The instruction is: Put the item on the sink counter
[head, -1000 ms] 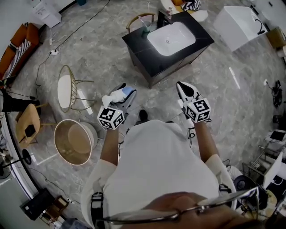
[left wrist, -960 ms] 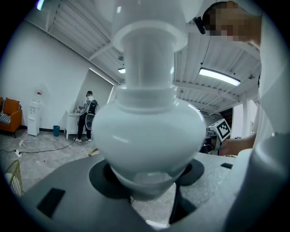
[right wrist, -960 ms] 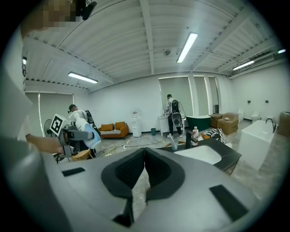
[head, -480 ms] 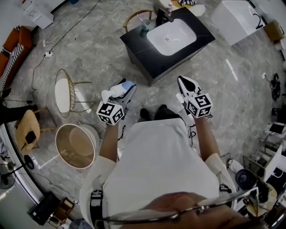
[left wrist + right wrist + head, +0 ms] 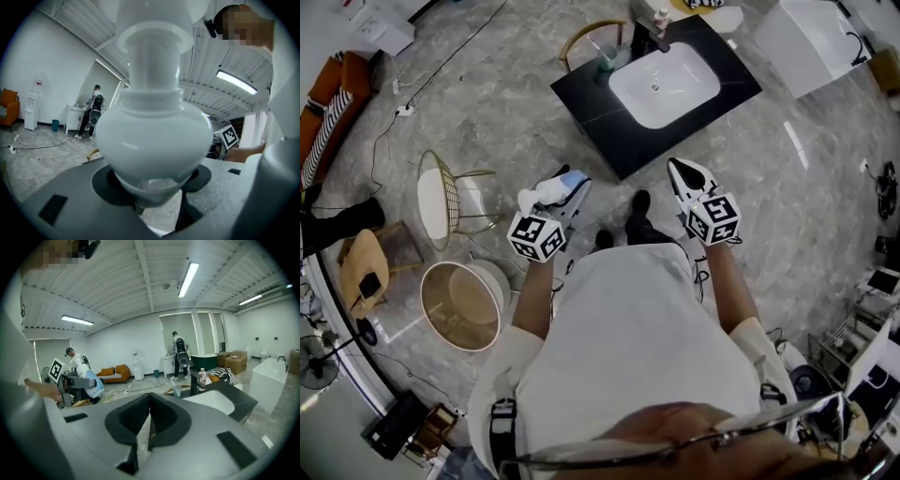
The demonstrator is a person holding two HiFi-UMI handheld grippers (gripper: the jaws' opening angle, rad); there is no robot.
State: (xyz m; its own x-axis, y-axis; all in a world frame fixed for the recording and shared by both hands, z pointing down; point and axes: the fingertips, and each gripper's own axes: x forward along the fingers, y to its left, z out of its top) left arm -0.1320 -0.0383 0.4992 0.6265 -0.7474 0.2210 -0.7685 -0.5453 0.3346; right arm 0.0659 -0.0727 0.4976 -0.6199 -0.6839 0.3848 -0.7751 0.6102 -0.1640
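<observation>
Both grippers are drawing nearer the sink counter than a second ago, as the person is stepping toward it. Trouble could be coming from the bottle: its smooth, rounded body looks likely to slip or swing while walking, or to topple into the white basin if released near the rim. At centre left of the head view, the left gripper is carrying this white and blue bottle, jaws spread fairly wide and pinching it. At centre right, the right gripper is holding nothing, jaws pressed together. At upper centre, the dark counter is waiting.
</observation>
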